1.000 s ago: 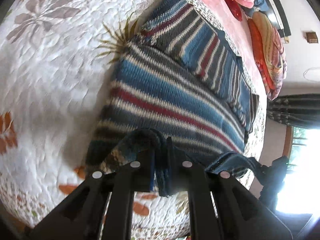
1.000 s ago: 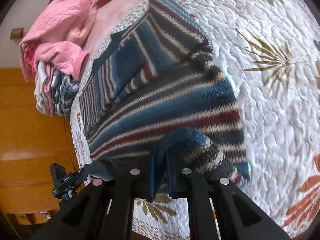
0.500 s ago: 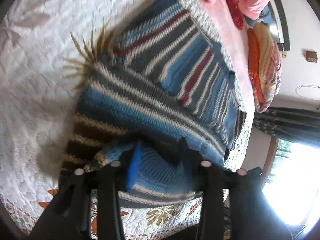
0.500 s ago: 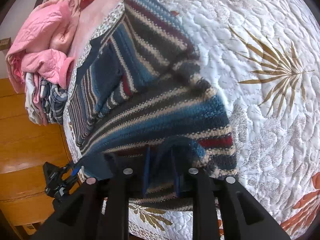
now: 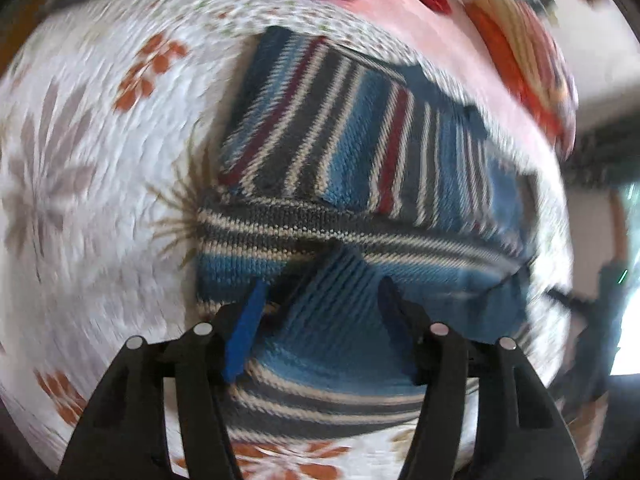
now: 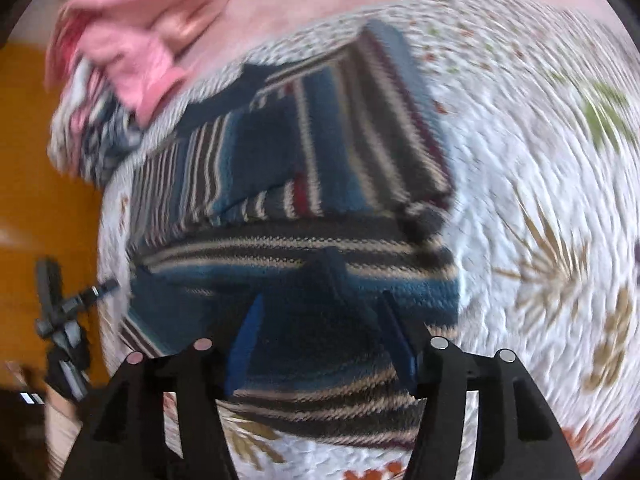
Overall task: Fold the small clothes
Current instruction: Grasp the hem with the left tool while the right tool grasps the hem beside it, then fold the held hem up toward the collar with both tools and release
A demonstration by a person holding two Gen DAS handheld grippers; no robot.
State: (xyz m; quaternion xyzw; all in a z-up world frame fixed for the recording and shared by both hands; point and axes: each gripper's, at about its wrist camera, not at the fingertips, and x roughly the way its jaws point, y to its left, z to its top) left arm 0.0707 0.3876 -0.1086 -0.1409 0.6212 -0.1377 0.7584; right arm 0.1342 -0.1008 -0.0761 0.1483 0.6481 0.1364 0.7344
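Striped knit sweater [image 5: 344, 184] lies partly folded on the white floral quilt [image 5: 92, 184], both the left gripper [image 5: 320, 316] and right gripper [image 6: 320, 320] spread wide above its lower hem, gripping nothing.

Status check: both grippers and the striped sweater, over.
Left gripper open, right gripper open, neither pinching cloth. Striped sweater flat on quilt, hem folded up over body. Pink clothes pile beyond, clear of it.
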